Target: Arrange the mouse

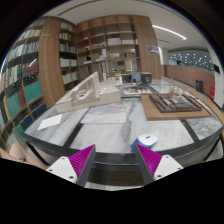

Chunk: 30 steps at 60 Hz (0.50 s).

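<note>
Approach step, by my read. Gripper view only: claw [113,160] hangs above the near edge of a long marble-look tabletop [105,125], fingers spread wide w/ nothing between them, magenta pads [80,158] facing each other across an empty gap. Mouse [148,140], small & white, sits on the tabletop near its near edge, just ahead of the right finger & a bit off the claw's centre line; not touching either finger. No grasp yet.

Other stuff: sheets of paper [49,121] toward the left edge, a flat wooden tray or board [178,101] w/ something on it toward the right edge, more clutter at the far end, too small to ID. Bookshelves [110,45] line the room behind. Something pale shows by the left finger at the near edge, poss. a hand, can't tell.

Next move, as I judge it: shift the claw right so the mouse lines up w/ the gap, drop low to the surface, push fwd until the mouse body sits between the pads, then close. Mouse is low & rounded, so the fingers need to come down nearly flush w/ the tabletop or they'll ride over it or nudge it away.
</note>
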### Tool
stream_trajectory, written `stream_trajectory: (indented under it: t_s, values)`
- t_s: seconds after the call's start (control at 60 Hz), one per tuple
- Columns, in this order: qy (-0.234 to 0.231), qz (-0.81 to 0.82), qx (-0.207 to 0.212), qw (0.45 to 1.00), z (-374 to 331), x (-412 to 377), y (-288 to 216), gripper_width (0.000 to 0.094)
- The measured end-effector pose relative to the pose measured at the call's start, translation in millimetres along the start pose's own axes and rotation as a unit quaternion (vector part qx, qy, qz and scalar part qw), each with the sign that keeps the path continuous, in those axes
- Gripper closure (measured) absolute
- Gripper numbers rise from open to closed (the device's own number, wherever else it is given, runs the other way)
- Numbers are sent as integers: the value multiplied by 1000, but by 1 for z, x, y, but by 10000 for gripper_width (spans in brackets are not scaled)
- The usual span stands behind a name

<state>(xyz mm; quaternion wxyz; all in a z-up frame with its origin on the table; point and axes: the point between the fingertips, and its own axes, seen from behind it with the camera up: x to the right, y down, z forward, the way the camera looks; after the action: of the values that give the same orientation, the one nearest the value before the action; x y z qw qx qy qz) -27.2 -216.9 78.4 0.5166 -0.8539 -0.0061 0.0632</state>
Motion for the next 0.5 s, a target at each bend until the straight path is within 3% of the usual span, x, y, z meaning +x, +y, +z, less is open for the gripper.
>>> stream_trajectory:
  t_s: [0.05, 0.183, 0.3, 0.5]
  values:
    - [6, 2, -9, 1000, -8, 71, 14, 132]
    - [50, 13, -34, 998, 29, 143, 35, 135]
    - [41, 16, -46, 998, 67, 147, 35, 134]
    - [79, 5, -54, 995, 131, 149, 18, 162]
